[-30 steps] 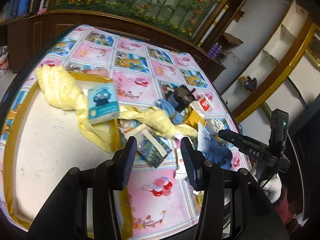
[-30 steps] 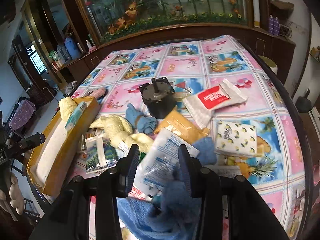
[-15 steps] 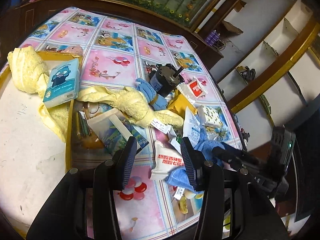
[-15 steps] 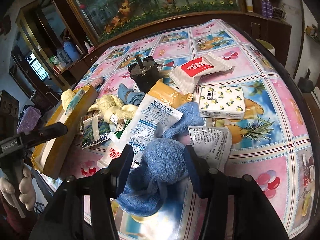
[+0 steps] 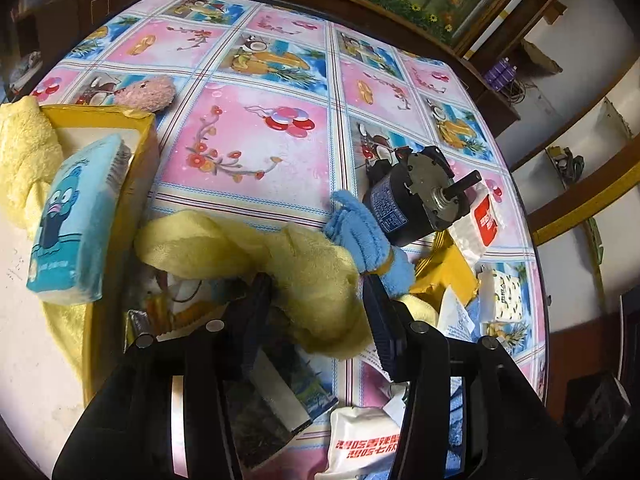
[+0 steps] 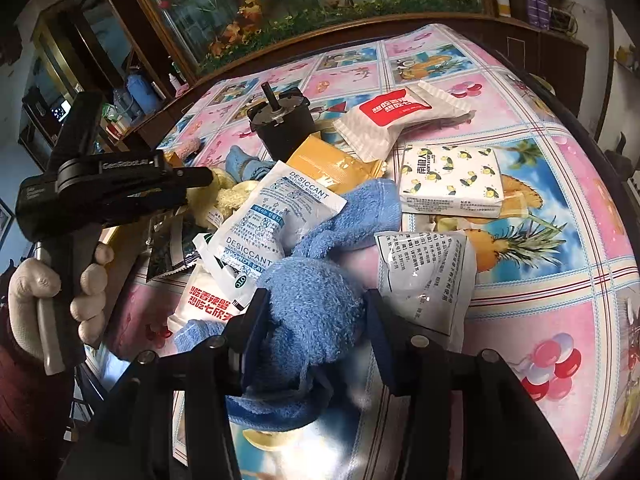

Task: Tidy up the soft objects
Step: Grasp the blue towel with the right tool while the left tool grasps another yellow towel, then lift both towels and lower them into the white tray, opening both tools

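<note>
Judging by their nap, the yellow towel (image 5: 304, 276) and the blue towel (image 6: 316, 304) are taken to be light, limp and compressible, best pinched at a thick bunched fold. Both lie in the clutter on the surface (image 5: 248, 148). The left tool (image 5: 316, 292) is angled steeply down, its jaws opening around the yellow bunch. The right tool (image 6: 314, 320) is tilted down likewise, its jaws closing on the blue wad between them.
</note>
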Demonstrator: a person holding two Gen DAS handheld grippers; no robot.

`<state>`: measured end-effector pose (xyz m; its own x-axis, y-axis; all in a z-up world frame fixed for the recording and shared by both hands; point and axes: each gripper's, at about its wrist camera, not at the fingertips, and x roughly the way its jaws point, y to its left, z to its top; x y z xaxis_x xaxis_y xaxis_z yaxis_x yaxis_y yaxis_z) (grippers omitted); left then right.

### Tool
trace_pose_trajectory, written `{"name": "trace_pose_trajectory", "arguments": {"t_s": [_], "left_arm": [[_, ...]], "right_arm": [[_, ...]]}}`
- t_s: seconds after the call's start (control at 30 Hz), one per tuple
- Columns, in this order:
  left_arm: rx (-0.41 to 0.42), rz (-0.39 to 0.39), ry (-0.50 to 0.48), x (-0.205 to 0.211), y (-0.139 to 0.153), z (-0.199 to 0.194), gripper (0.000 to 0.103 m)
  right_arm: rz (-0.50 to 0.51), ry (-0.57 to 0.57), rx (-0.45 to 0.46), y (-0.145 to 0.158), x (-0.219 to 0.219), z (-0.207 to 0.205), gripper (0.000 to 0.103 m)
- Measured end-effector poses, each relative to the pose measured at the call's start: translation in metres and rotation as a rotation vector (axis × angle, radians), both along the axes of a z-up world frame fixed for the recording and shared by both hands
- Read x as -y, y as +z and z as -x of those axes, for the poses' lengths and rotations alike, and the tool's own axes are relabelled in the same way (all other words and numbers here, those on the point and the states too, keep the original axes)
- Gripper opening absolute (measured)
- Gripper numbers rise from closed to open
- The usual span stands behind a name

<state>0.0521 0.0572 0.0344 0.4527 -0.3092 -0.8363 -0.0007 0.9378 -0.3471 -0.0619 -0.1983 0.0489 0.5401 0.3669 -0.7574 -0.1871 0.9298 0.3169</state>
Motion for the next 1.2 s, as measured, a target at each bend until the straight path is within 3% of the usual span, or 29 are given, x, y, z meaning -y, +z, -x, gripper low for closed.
{"name": "trace_pose_trajectory", "arguments": {"t_s": [0.07,0.13,0.2,0.23,0.3,0.47,0.67,0.97,1.2], "left_arm": [[-0.011,-0.006,-0.014,0.007,-0.005,-0.004,0.062],[-0.042,-0.018,-0.025,0.014,-0.013,-0.009,0.063],[-0.013,-0.06,-0.041,0.022,-0.013,-0.009,0.063],[-0.019,-0.071,-0.058,0.026,-0.014,-0.01,0.061],[-0.008,-0.04,-0.075,0.025,-0.014,-0.01,0.042],[0.024,0.067,-0.05,0.007,-0.005,-0.002,0.04],[0.118,0.172,-0.067,-0.005,0.032,0.025,0.04],[0.278,0.244,-0.128,-0.023,0.091,0.078,0.04],[0.413,0.22,-0.103,-0.073,0.139,0.12,0.04]], "right_arm": [[0.004,0.003,0.005,0.0,-0.002,0.001,0.049],[0.018,0.009,0.017,0.0,-0.005,0.003,0.049],[0.034,0.018,0.029,0.0,-0.008,0.005,0.049],[0.043,0.022,0.034,0.0,-0.009,0.005,0.047],[0.049,0.026,0.05,0.002,-0.009,0.007,0.043],[0.006,0.009,0.062,0.005,-0.001,0.011,0.039],[-0.011,-0.021,0.083,0.018,0.006,0.021,0.039],[-0.021,-0.067,0.213,0.064,0.009,0.036,0.039],[-0.053,-0.013,0.301,0.109,-0.01,0.042,0.039]]}}
